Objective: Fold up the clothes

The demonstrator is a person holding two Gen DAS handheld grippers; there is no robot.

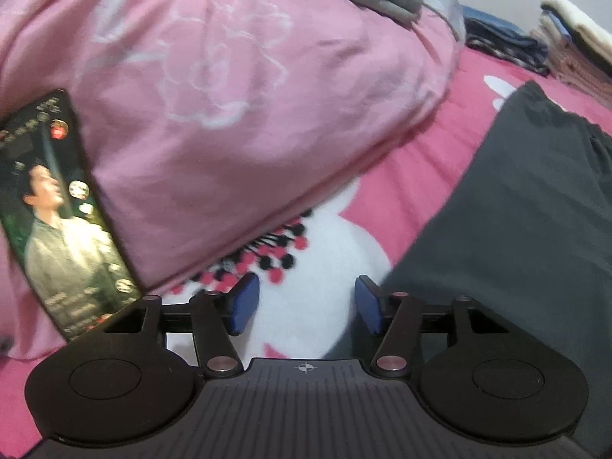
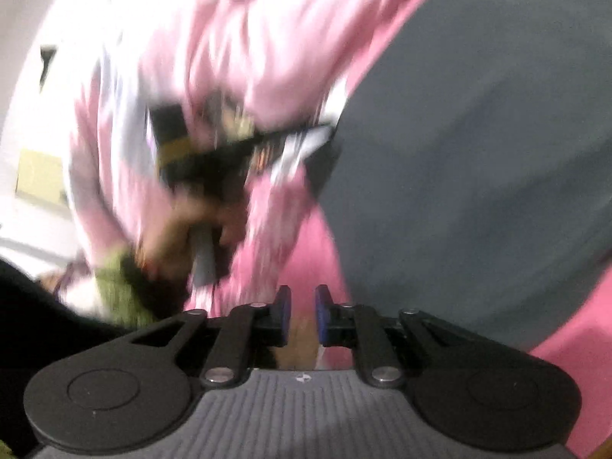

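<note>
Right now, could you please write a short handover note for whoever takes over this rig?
Left tool: open, empty, over the pink bedsheet just left of the dark grey garment.
Right tool: slightly open, nothing visibly held; this view is blurred.
Dark grey garment lies spread on the bed, released.
Folded stack sits at the far right.
Left: whether this garment needs more folds cannot be told; then stack it.

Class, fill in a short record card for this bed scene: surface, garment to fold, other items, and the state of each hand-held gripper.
surface: pink patterned bedsheet
garment: dark grey cloth garment, spread flat on the sheet
other items: pale pink flowered duvet; lit phone leaning on it; folded clothes stack behind
left hand-held gripper: open, empty
right hand-held gripper: narrowly open, empty
</note>
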